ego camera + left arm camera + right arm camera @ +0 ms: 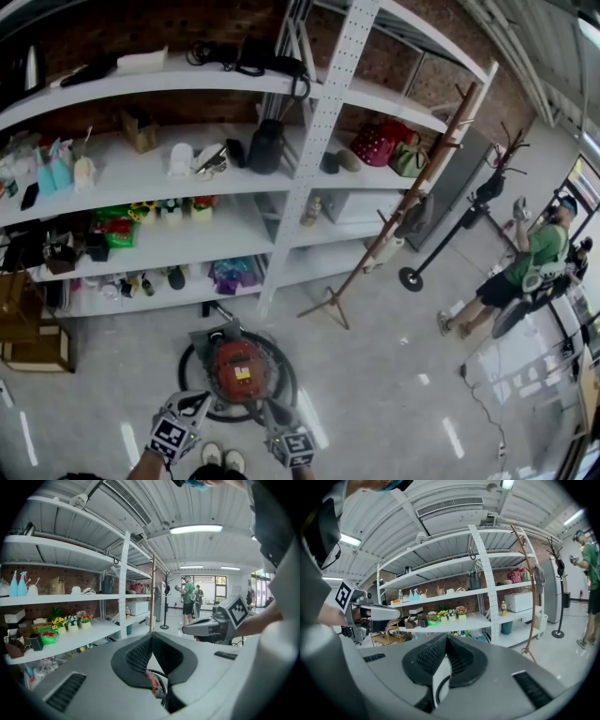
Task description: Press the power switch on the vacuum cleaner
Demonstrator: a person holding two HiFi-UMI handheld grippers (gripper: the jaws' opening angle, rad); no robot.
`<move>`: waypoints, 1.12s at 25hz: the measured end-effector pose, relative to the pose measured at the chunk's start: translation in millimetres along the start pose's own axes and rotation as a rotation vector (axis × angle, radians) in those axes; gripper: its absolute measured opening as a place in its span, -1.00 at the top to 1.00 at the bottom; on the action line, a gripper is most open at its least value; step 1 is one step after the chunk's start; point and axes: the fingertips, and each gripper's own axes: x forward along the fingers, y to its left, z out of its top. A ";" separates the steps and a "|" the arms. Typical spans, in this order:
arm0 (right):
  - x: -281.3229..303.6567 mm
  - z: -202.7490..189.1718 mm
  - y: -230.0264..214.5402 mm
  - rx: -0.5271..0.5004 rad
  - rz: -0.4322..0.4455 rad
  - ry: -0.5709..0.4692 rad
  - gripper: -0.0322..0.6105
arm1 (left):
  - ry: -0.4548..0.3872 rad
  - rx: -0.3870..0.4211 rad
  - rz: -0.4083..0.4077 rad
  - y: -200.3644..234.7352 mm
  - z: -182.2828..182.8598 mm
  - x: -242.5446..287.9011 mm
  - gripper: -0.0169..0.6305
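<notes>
A red canister vacuum cleaner (236, 368) sits on the floor inside a ring of black hose (286, 375), just ahead of the person's shoes. My left gripper (200, 401) hangs over its near left edge and my right gripper (266, 409) over its near right edge. In the left gripper view the left gripper (151, 637) has its jaws together with nothing between them, and a sliver of the red vacuum cleaner (152, 684) shows below. The right gripper (446, 637) is likewise shut and empty, with the black hose (437, 692) under it. The power switch is not discernible.
A white shelving unit (319, 141) full of small goods stands behind the vacuum. A wooden coat rack (389, 225) leans to the right of it. Wooden crates (37, 342) sit at the far left. A person in a green shirt (534, 258) stands far right.
</notes>
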 end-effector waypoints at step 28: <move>-47.9 79.2 16.8 -0.038 -0.058 -0.112 0.86 | -0.128 0.084 0.025 -0.7 77.1 -35.5 0.93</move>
